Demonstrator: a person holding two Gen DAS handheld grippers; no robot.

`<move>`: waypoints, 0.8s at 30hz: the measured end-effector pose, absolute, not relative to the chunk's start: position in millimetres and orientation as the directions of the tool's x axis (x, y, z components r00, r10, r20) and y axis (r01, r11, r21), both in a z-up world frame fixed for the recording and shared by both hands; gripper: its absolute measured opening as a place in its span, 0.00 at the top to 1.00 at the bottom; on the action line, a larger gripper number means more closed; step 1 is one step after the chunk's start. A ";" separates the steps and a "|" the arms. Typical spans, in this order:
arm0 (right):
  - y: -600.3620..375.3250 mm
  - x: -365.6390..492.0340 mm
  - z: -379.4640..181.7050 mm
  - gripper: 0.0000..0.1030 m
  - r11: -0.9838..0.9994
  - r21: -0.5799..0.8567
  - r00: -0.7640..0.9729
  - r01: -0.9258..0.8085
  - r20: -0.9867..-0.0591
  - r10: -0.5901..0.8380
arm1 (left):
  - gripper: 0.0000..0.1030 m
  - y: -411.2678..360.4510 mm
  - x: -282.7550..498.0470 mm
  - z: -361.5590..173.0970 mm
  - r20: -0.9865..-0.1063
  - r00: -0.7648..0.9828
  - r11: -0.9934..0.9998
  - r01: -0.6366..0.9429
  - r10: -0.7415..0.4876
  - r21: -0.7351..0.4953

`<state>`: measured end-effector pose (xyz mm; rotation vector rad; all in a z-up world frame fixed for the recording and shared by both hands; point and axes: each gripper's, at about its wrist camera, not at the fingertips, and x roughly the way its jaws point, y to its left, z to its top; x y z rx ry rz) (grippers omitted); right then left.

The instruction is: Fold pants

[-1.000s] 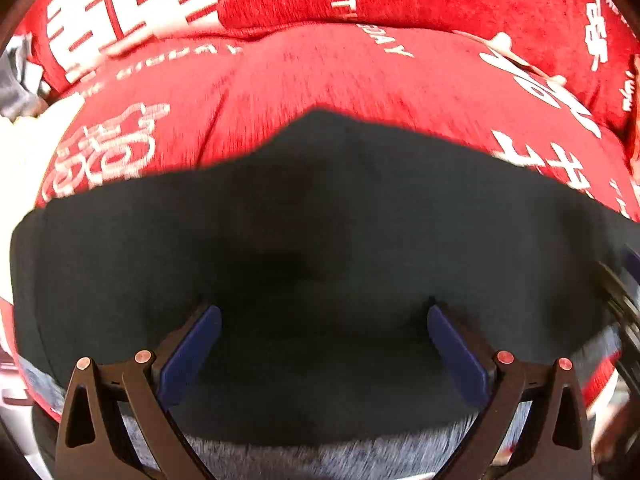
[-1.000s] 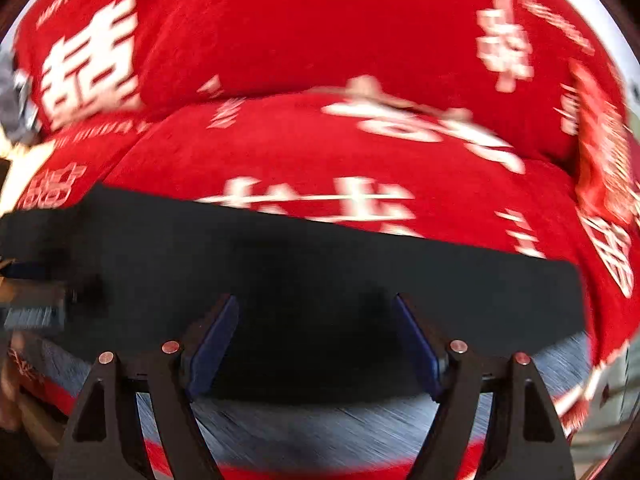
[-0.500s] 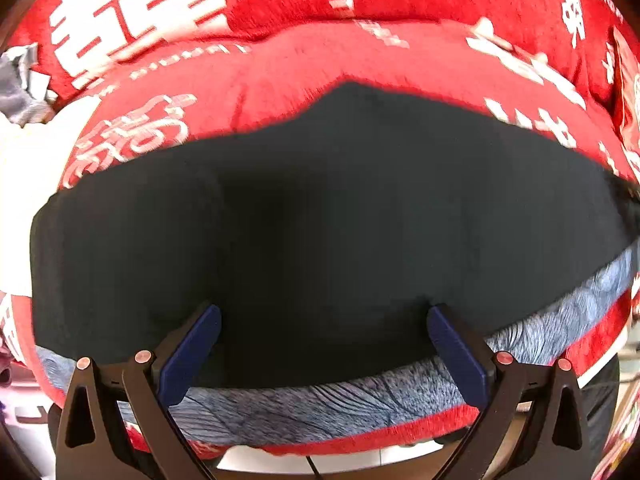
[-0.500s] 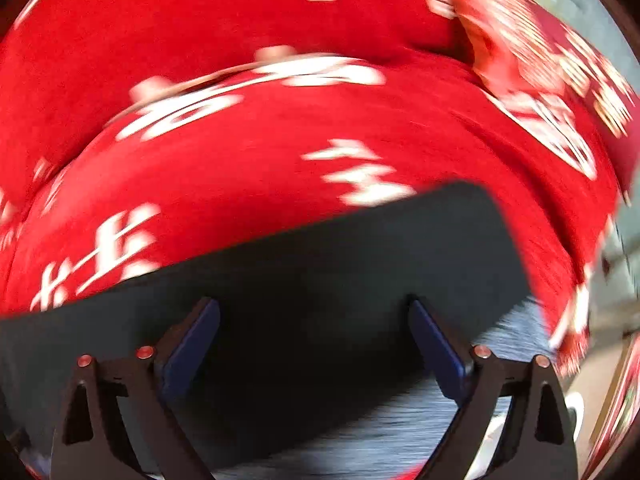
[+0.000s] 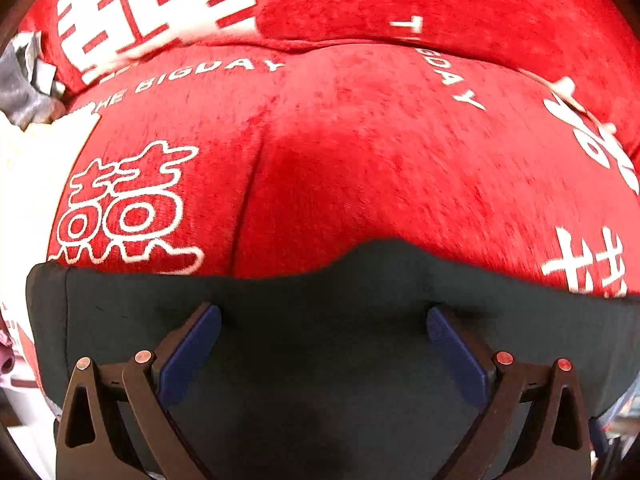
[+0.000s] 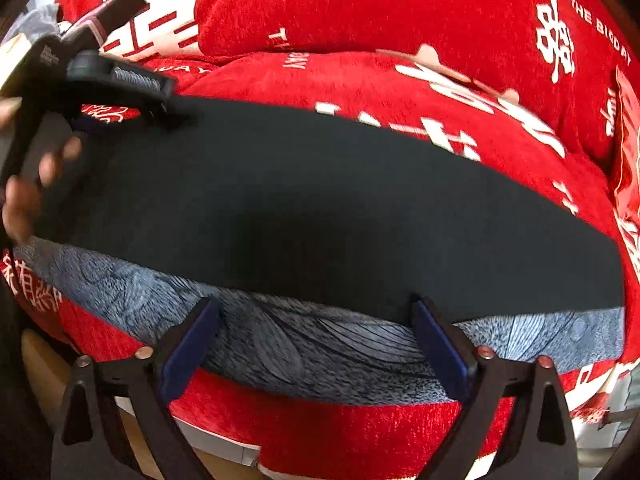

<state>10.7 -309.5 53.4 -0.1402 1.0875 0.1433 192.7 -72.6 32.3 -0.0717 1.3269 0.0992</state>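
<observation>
The black pants (image 6: 312, 208) lie folded into a long flat band across a red cushioned seat (image 6: 360, 76). In the left wrist view the pants (image 5: 320, 360) fill the lower half. My left gripper (image 5: 323, 316) is open, its blue pads over the far part of the pants, nothing between them. It also shows in the right wrist view (image 6: 132, 116) at the pants' far left end, held by a hand. My right gripper (image 6: 314, 316) is open and empty, at the near edge of the pants over a grey-blue patterned cloth (image 6: 304, 348).
The red seat (image 5: 360, 152) carries white characters and lettering. A red back cushion (image 6: 380, 4) rises behind. A grey bundle (image 5: 20, 84) lies at the far left. The seat's front edge and a pale floor (image 6: 224, 448) show below the right gripper.
The left gripper moved forward over the pants toward their far edge. The right gripper drew back to the near edge and swung left; both stayed open.
</observation>
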 end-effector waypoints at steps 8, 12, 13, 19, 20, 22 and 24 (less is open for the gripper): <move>-390.3 5.9 53.8 0.00 0.998 -0.054 0.427 0.007 -0.903 -0.052 | 0.00 -7.9 165.9 45.5 -0.960 0.281 0.978 -0.202 0.013 -0.045; -368.9 3.5 67.5 0.00 0.991 -0.137 0.467 -0.004 -0.876 -0.119 | 0.00 -7.2 126.7 46.0 -0.959 0.285 0.976 -0.209 0.000 -0.062; -358.1 5.2 68.3 0.00 0.992 -0.121 0.472 -0.024 -0.877 -0.096 | 0.00 -16.4 117.6 44.6 -0.959 0.283 0.981 -0.182 -0.008 -0.062; -280.4 6.0 55.9 0.00 0.974 -0.110 0.459 -0.197 -0.888 -0.008 | 0.00 -87.6 66.8 35.1 -0.945 0.326 0.996 0.077 0.021 0.048; -275.6 3.8 54.1 0.00 0.969 -0.124 0.462 -0.214 -0.887 -0.012 | 0.00 -89.6 62.1 33.2 -0.941 0.337 0.994 0.089 0.027 0.060; -282.1 2.2 50.1 0.01 0.969 -0.129 0.450 -0.211 -0.893 -0.021 | 0.00 -84.8 56.2 35.0 -0.931 0.365 0.995 0.089 0.016 0.052; -302.0 3.9 51.1 0.00 0.979 -0.118 0.444 -0.166 -0.896 -0.033 | 0.00 -71.5 55.7 33.8 -0.940 0.342 0.998 0.068 -0.011 0.013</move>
